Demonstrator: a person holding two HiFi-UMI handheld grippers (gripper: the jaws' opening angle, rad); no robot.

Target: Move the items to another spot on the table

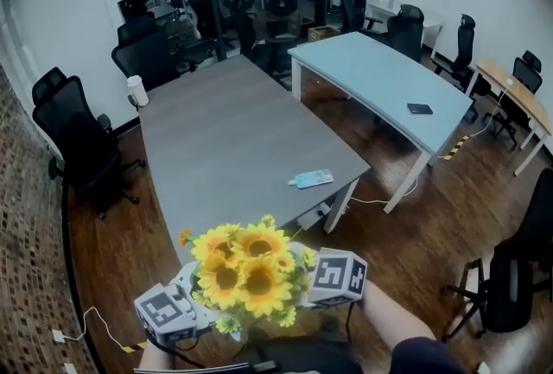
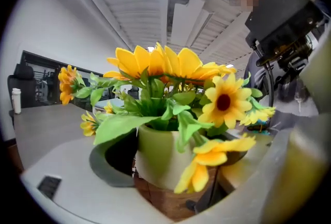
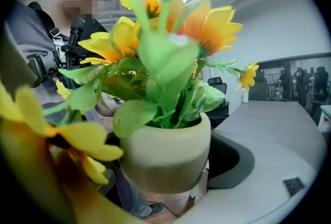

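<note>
A pale green pot (image 2: 155, 158) of artificial sunflowers (image 1: 244, 269) hangs in the air just off the near edge of the grey table (image 1: 233, 139), with wood floor showing beneath it. My left gripper (image 1: 200, 305) grips the pot from the left and my right gripper (image 1: 304, 288) from the right. The same pot (image 3: 165, 153) fills the right gripper view. Leaves and petals hide most of both pairs of jaws. A teal flat item (image 1: 311, 179) lies near the table's right edge, and a white cup (image 1: 137, 91) stands at its far left corner.
A curved cutout (image 2: 111, 166) in the table edge sits right beside the pot. A light blue table (image 1: 380, 79) with a dark flat object (image 1: 420, 109) stands to the right. Black office chairs (image 1: 78, 139) ring the room, and a cable runs on the floor.
</note>
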